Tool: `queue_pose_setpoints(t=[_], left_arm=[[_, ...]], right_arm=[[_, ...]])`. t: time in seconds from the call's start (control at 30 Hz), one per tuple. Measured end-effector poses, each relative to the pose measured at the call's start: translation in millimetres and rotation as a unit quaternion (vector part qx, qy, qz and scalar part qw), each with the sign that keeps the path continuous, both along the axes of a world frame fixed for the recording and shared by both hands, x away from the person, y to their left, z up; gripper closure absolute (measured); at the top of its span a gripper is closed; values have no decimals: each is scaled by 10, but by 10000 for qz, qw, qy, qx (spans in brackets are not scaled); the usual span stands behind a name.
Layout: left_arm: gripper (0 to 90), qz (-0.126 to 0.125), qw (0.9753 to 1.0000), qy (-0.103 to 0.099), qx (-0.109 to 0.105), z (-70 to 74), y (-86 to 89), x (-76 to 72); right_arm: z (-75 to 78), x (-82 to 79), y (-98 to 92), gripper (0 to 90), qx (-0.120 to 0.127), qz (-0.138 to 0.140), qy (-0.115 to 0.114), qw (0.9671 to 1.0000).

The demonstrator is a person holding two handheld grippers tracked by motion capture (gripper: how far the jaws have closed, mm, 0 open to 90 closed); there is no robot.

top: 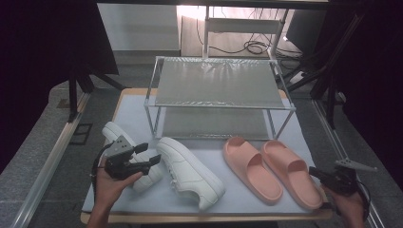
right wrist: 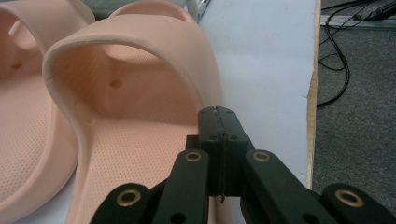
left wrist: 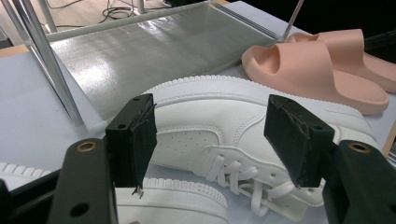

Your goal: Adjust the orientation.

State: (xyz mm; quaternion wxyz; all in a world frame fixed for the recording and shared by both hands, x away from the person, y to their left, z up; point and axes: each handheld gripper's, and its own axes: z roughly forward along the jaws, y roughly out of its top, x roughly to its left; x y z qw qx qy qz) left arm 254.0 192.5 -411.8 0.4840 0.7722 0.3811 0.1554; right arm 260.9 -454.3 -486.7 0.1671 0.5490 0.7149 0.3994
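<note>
I have the two-tier shoe rack (top: 221,84) standing at the back of the table (top: 304,118), both shelves bare. In front of it lie four shoes in a row: a white sneaker (top: 190,171) angled toward me, a second white sneaker (top: 124,156) to its left, and a pair of pink slides, the inner one (top: 252,168) just beside the outer one (top: 291,173).

My left gripper (top: 151,153) hovers over the left sneaker with its jaws spread wide, and in the left gripper view the angled sneaker (left wrist: 224,126) sits between the pads (left wrist: 140,140), apart from both. My right gripper (right wrist: 218,123) is clenched on nothing, pads pressed flat together, poised above the outer slide's (right wrist: 140,93) edge near the table's right border.

My worries from here: if I close the left jaws where they are, I judge they could catch laces or the soft upper and let the sneaker swing and tip. The two sneakers lie close, so a low approach may nudge the neighbour. On the right, the shut jaws must open before I descend, or I will simply shove the slide toward the table edge.
</note>
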Motion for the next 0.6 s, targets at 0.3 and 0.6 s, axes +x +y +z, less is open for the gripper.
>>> queue_pose_setpoints(t=[0.3, 0.6], left_arm=[[347, -2, 10000, 12, 23, -6, -19, -7], [347, -15, 10000, 31, 32, -15, -24, -9]], right_arm=[[1, 101, 67, 900, -40, 65, 12, 10000], [47, 258, 378, 900, -443, -23, -68, 9990]])
